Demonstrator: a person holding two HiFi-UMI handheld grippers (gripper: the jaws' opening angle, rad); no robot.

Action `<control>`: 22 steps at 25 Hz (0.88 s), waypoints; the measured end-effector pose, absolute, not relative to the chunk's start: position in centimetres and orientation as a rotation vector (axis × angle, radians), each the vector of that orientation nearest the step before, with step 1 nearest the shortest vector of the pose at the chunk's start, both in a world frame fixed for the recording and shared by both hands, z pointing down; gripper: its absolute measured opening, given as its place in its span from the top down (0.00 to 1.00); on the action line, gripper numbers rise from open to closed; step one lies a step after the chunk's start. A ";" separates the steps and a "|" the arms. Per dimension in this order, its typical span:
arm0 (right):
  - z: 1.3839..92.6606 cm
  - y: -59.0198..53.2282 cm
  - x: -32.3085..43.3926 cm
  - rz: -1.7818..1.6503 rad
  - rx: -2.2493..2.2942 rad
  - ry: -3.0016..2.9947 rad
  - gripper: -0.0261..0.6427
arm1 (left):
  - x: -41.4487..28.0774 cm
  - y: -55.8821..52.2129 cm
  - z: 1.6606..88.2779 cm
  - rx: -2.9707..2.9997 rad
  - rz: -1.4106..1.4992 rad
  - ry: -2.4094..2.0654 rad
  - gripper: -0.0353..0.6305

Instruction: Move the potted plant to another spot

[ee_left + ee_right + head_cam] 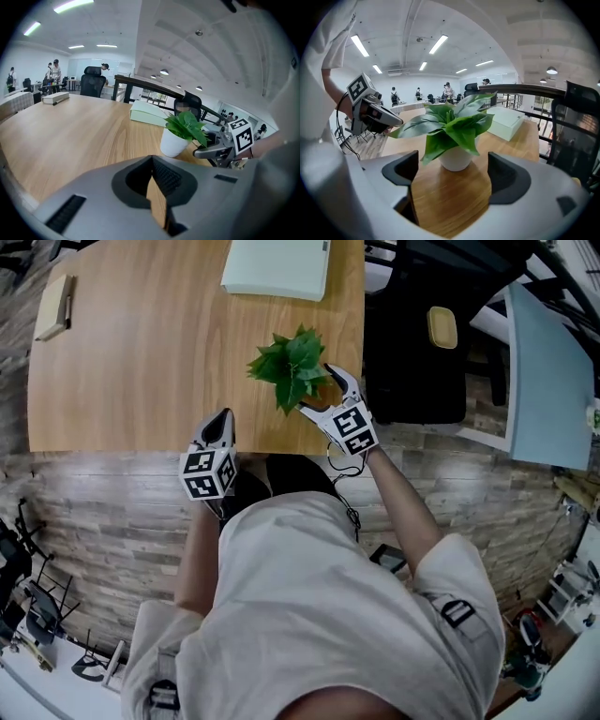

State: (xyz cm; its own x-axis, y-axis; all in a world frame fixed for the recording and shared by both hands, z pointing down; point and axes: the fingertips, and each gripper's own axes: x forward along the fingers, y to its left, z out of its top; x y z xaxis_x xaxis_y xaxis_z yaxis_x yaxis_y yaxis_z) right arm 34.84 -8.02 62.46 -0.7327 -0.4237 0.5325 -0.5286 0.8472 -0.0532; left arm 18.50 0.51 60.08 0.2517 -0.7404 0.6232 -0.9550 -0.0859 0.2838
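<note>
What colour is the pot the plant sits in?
White; the pot shows best in the right gripper view.

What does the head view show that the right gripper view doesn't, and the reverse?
Only the head view: the tan book at the table corner and the yellow item on the chair seat. Only the right gripper view: the white pot, just ahead of the right gripper's open fingers. Both: the plant's leaves, pale green box, left gripper.

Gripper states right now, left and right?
Left gripper: closed, holding nothing.
Right gripper: open, holding nothing; the potted plant stands at its jaw tips, not gripped.
</note>
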 end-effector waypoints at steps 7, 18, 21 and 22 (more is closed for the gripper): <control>63.7 -9.1 32.9 0.278 0.687 -2.524 0.22 | 17.1 1.8 60.5 1.812 0.399 -1.596 0.93; 64.9 -10.6 30.7 0.313 0.767 -2.585 0.19 | 16.2 2.1 60.9 1.784 0.431 -1.606 0.93; 65.0 -10.8 30.5 0.310 0.775 -2.590 0.19 | 16.3 2.1 61.0 1.784 0.441 -1.603 0.93; 65.0 -10.9 30.4 0.308 0.781 -2.592 0.19 | 16.3 2.1 61.0 1.785 0.445 -1.602 0.93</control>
